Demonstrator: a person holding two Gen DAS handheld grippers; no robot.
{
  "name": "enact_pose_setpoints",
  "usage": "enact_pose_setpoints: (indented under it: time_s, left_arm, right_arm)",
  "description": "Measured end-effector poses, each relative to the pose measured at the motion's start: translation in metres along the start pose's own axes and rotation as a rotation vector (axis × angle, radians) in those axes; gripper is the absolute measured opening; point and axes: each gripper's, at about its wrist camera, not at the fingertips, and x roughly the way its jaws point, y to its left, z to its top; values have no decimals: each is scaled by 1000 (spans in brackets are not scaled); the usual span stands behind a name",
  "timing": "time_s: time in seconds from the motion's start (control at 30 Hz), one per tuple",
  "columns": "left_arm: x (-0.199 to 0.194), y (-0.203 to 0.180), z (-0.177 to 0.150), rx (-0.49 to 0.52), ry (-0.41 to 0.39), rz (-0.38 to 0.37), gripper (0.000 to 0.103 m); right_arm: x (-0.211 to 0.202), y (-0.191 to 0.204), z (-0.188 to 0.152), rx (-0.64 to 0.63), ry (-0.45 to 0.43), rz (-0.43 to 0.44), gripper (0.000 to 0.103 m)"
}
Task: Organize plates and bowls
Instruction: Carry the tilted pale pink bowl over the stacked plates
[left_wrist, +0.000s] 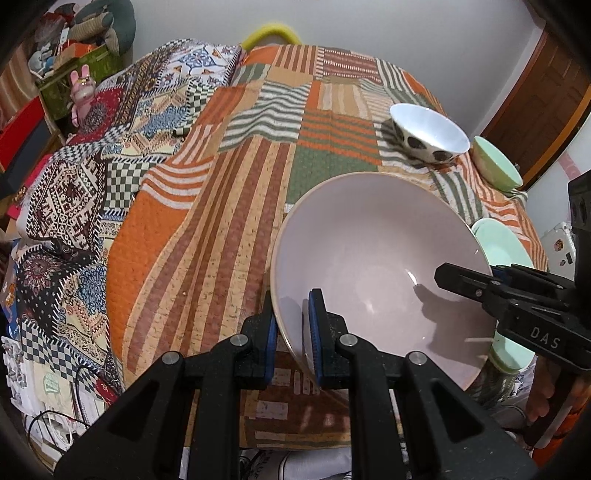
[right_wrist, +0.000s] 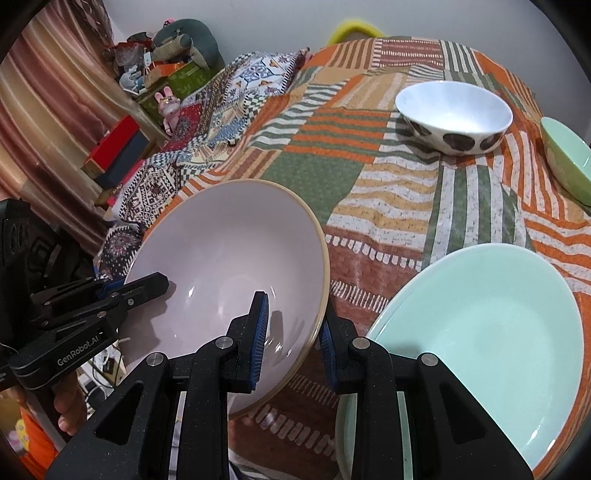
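Fingers of the left gripper (left_wrist: 290, 332) pinch the near rim of the big pink bowl (left_wrist: 373, 258) in the left wrist view. One blue pad sits inside the bowl and the other pad presses on the outside wall. The gripper points down at a slant toward the striped quilt (left_wrist: 221, 206). The pink bowl tips up, with its open side facing the camera. Across the bowl from these fingers, the right gripper (left_wrist: 448, 275) comes in from the right side and holds the far rim. White letters on its black body read "DAS". Past the fingertips, further away, a white bowl with dark spots (left_wrist: 428, 134) stands on the quilt. A green bowl (left_wrist: 496, 164) sits just beside it to the right. A pale green plate (left_wrist: 502, 251) peeks out from behind the pink bowl's right edge.

Now the right wrist view. The right gripper (right_wrist: 293, 332) pinches the pink bowl (right_wrist: 229, 251) at its right rim, one pad inside and one outside. It also points down at a slant. Left of these fingers, the left gripper (right_wrist: 155, 282) grips the other side of the bowl. Its body says "GenRobot.AI" in white. A person's hand (right_wrist: 68, 406) wraps its handle below. Right of the fingers lies the pale green plate (right_wrist: 487, 317) on the quilt (right_wrist: 388, 206). Far ahead stands the spotted bowl (right_wrist: 456, 116), with the green bowl (right_wrist: 570, 158) to its right.
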Motion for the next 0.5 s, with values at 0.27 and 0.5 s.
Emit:
enact_pose_setpoints:
  time_s: [0.27,0.5]
  left_arm:
    - [14,-1,-1,2,14,6,15]
    - [16,1,-1,5,23,6,15]
  right_arm:
    - [11,-7,-1,8,23,-7,24]
    - [14,-7,0,16,31,15,27]
